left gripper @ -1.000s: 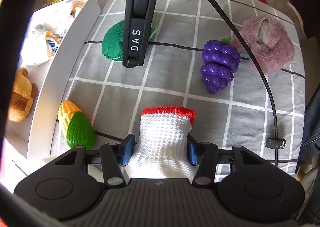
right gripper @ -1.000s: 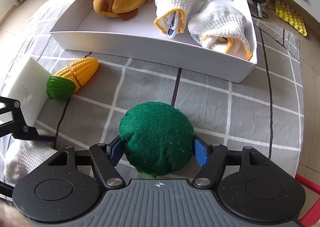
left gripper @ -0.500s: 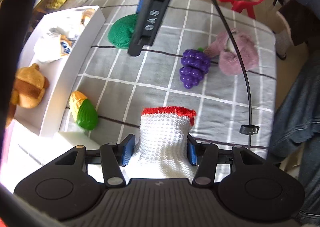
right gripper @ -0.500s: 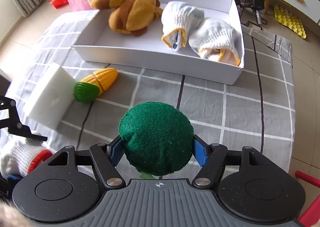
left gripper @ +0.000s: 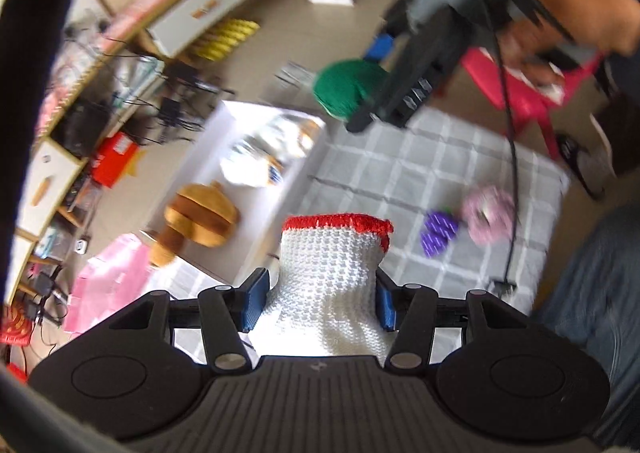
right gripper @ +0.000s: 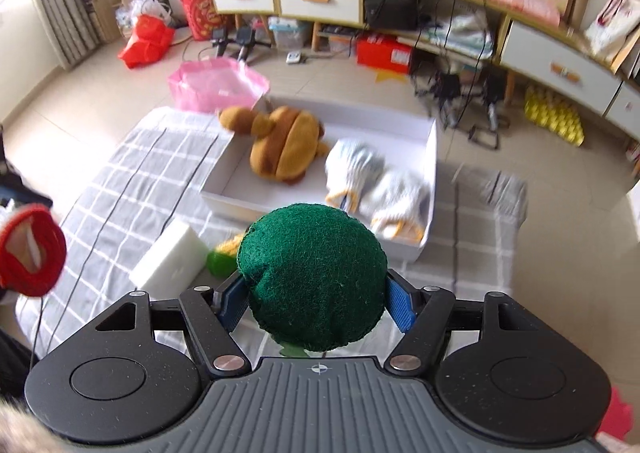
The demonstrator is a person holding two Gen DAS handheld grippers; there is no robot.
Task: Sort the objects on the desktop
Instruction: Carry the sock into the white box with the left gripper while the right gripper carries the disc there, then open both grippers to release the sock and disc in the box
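My left gripper (left gripper: 318, 305) is shut on a white knitted glove with a red cuff (left gripper: 328, 277), held high above the table. The glove's cuff also shows in the right wrist view (right gripper: 30, 253). My right gripper (right gripper: 316, 303) is shut on a green felt ball (right gripper: 314, 277), also lifted high; the ball shows in the left wrist view (left gripper: 346, 87). The white box (right gripper: 430, 157) holds a brown plush toy (right gripper: 286, 147) and two white gloves with yellow cuffs (right gripper: 376, 189). A toy corn (right gripper: 224, 253), purple grapes (left gripper: 438, 233) and a pink plush (left gripper: 488, 213) lie on the grey checked cloth.
A white foam block (right gripper: 168, 257) lies on the cloth beside the corn. A pink bag (right gripper: 216, 83) sits on the floor beyond the box. A red chair (left gripper: 516, 89) stands past the table. Shelves and drawers line the far wall.
Both grippers have risen well above the table with their loads. The views now take in the floor and shelves, and the left wrist view has swung over the white box.
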